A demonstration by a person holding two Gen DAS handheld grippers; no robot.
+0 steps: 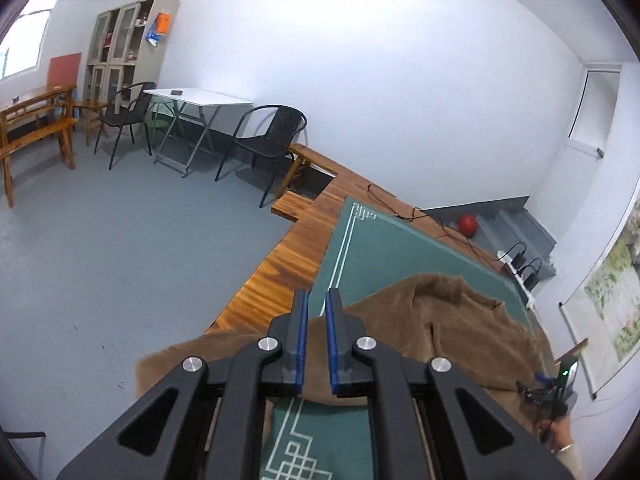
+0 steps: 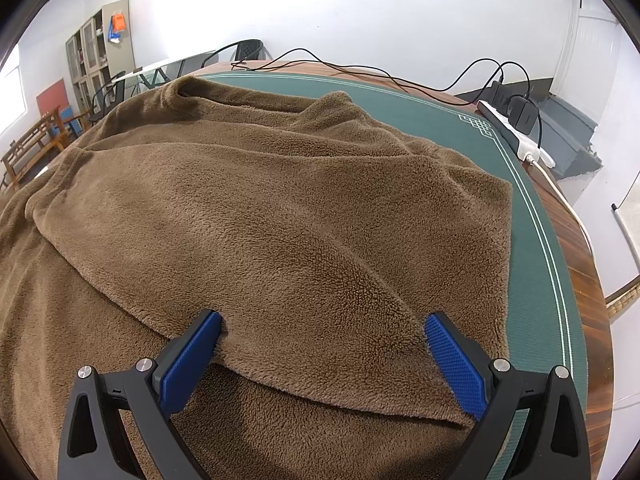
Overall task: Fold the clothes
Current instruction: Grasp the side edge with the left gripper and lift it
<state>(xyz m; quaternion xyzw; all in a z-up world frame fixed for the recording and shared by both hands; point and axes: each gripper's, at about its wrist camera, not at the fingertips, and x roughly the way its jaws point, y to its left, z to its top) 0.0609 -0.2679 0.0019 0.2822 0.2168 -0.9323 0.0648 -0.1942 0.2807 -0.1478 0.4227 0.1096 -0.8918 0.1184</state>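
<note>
A brown fleece garment (image 2: 280, 208) lies spread over the green mat (image 2: 532, 240), with one layer folded over the layer beneath. My right gripper (image 2: 322, 332) is open wide and low over the near edge of that folded layer, its blue pads (image 2: 452, 356) touching the pile on both sides. In the left wrist view the garment (image 1: 460, 328) reaches under my left gripper (image 1: 316, 300). Its blue pads (image 1: 331, 332) stand close together, with brown fleece filling the lower part of the gap. The right gripper and the hand holding it (image 1: 558, 392) show at the far right.
The mat covers a wooden table (image 1: 280, 276) whose edge drops to a grey floor. A white power strip (image 2: 516, 136) with black adapters and cables lies along the far right edge. Black chairs (image 1: 264, 140), a white folding table and wooden benches stand across the room.
</note>
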